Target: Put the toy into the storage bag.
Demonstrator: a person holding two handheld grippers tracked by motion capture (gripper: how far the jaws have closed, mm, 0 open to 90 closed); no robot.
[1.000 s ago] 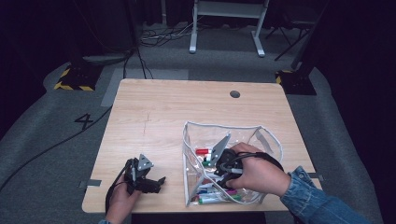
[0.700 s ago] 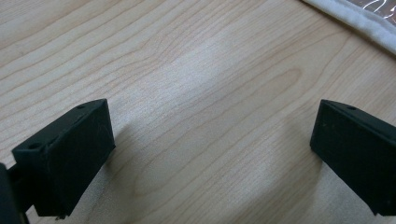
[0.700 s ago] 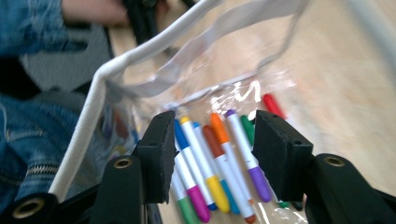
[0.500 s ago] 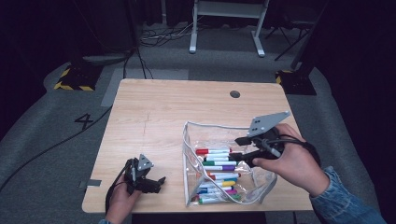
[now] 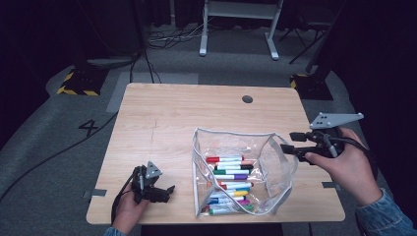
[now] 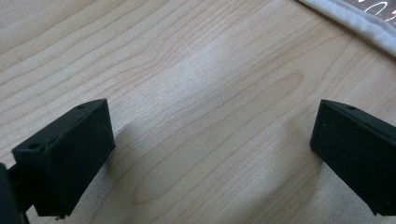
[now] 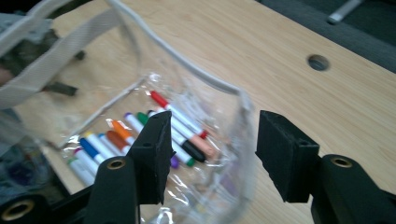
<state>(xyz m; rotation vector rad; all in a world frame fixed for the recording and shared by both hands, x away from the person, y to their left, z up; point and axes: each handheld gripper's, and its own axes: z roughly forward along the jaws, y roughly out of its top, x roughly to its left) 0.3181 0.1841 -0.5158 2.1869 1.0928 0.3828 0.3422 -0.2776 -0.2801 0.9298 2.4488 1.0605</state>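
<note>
From the high view, the clear pouch [image 5: 244, 172] stands open on the near half of the table [image 5: 196, 113], with the markers [image 5: 228, 177] lying loose on its floor. The right gripper [image 5: 287, 142] hovers just off the pouch's right wall, jaws spread and nothing between them. The left gripper [image 5: 167, 189] rests on the wood to the left of the pouch, apart from it. To my eye the step in hand is pulling clear after a drop; doing it well means lifting away without snagging the soft rim, so the pouch stays upright and open.

In the left gripper view, the 2 jaws stand wide over bare wood, with the pouch's grey edging [image 6: 355, 21] at the far corner; nothing is gripped.

In the right gripper view, the jaws gape on either side of the pouch's rim [image 7: 187, 70] without pressing it, the markers visible beyond through the plastic.

Against the earlier high views: 1 second ago the right gripper was down inside the pouch among the markers; it has since come out to the pouch's right, its jaws having just been opening, empty. The left gripper has kept its place.
</note>
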